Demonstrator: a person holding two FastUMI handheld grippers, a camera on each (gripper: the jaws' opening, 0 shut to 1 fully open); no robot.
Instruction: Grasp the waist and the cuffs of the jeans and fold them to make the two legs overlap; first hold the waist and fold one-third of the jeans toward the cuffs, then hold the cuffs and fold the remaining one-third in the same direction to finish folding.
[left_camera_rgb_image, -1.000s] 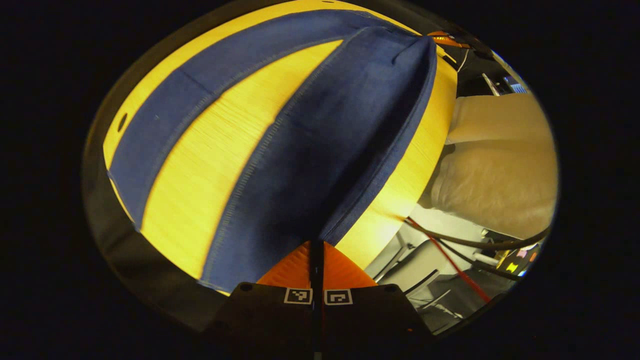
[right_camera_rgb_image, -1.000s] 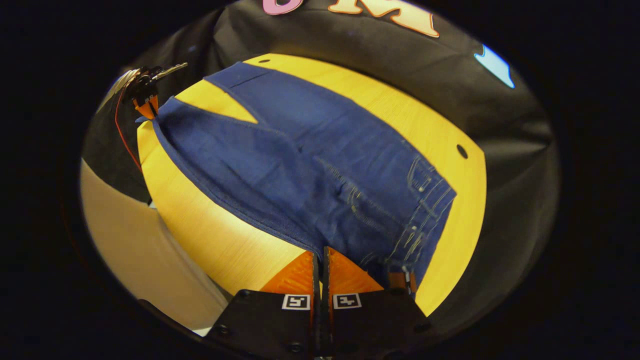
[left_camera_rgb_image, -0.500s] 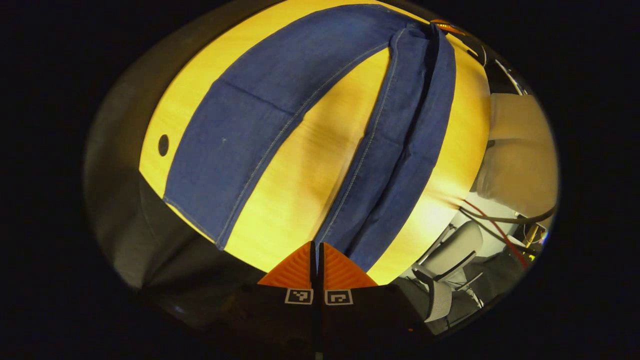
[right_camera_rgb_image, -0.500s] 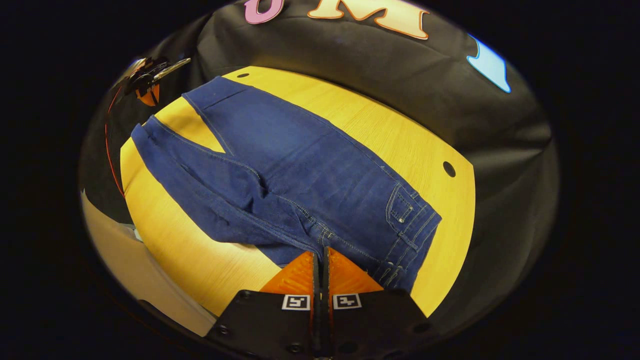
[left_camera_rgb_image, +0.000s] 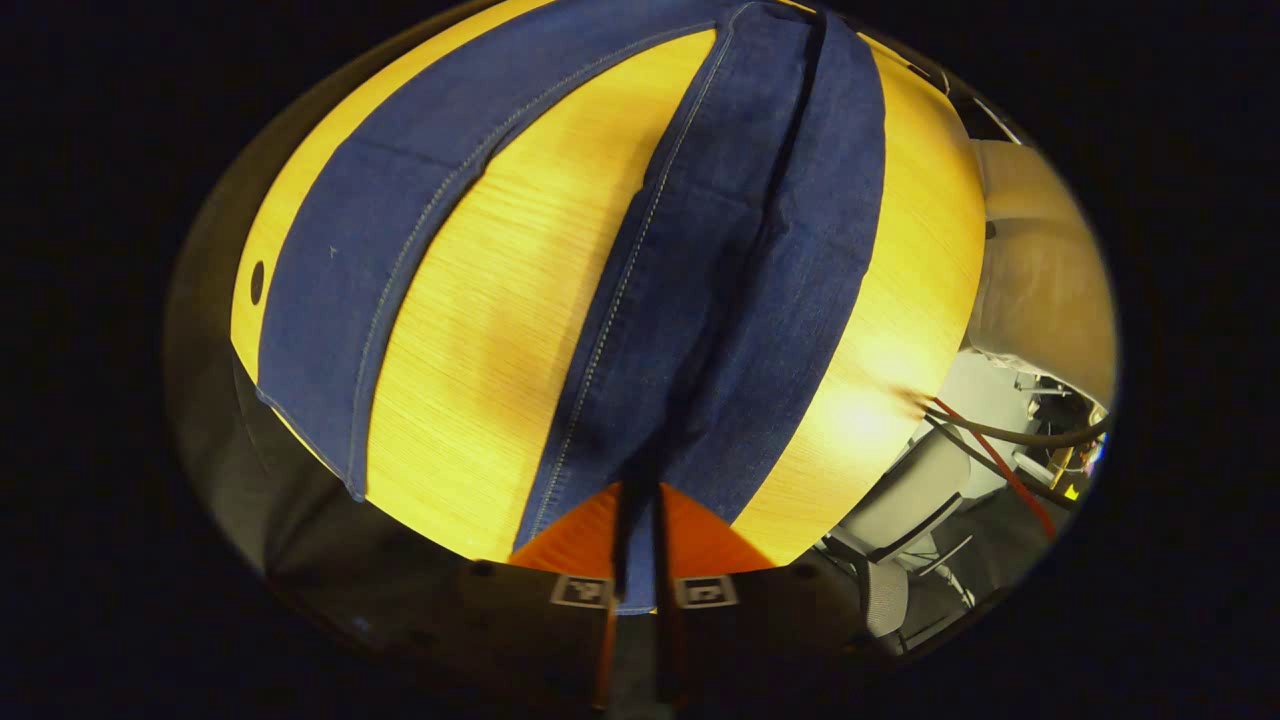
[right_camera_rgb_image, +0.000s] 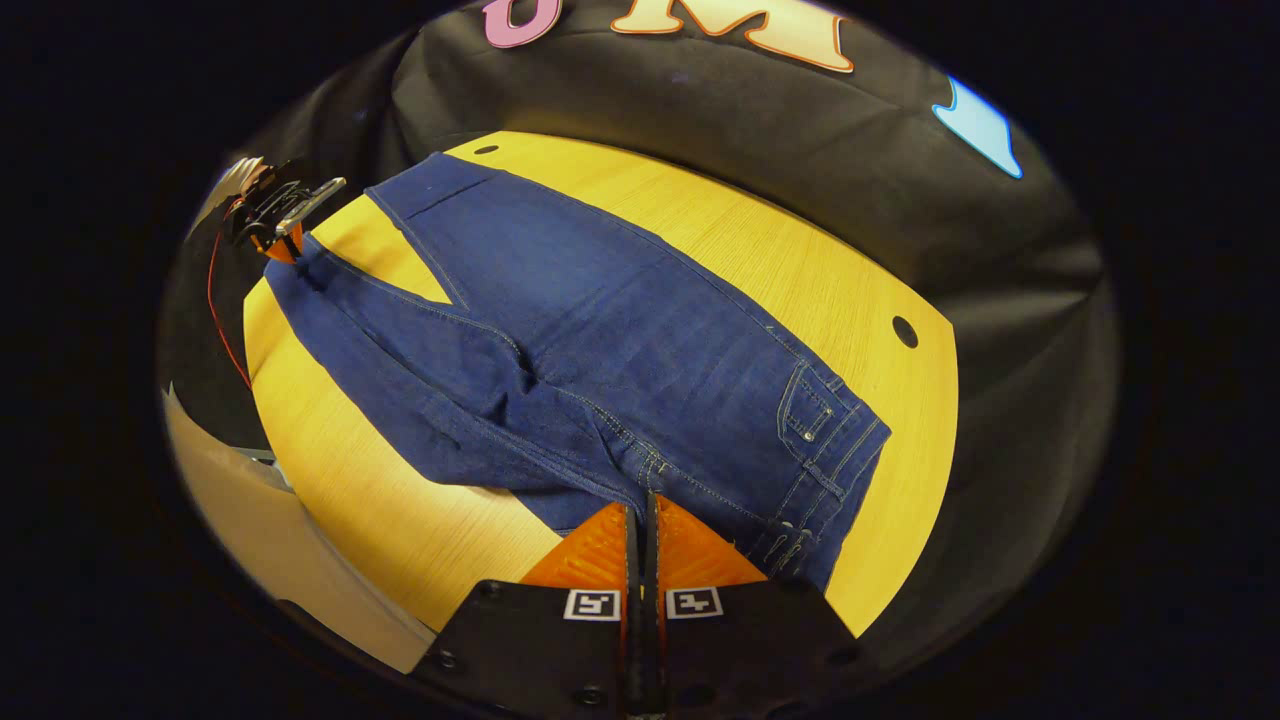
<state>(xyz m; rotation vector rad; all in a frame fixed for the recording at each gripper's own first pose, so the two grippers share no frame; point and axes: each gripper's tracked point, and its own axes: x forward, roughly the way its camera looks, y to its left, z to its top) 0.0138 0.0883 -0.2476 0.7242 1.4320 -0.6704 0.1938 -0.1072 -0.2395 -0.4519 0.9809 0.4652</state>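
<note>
We are at the very start of the folding. The jeans (right_camera_rgb_image: 600, 340) lie spread on the yellow table (right_camera_rgb_image: 880, 560), the two legs fanned apart with a wedge of bare wood between them, so the first step, bringing one leg over the other, is not yet done.

In the left gripper view, our left gripper (left_camera_rgb_image: 640, 545) has its orange fingers closed on the cuff (left_camera_rgb_image: 640, 480) of the near leg; a strip of denim runs down between them. That leg (left_camera_rgb_image: 720, 280) is creased lengthwise, pulled into a ridge leading toward the fingers, while the far leg (left_camera_rgb_image: 400, 230) lies flat on the table. In the right gripper view the same gripper shows far off at the table's end, at that cuff.

Our right gripper (right_camera_rgb_image: 641, 545) sits at the waist (right_camera_rgb_image: 820, 470) end. Its fingers are drawn together to a thin slit, and the edge of the denim meets their tips; we judge they are pinching the near waist corner, though the cloth between the pads is hard to make out from this angle.

So both ends look held, and everything else remains: swinging the near leg across onto the far one, then folding the waist third toward the cuffs, then the cuff third over that.
</note>
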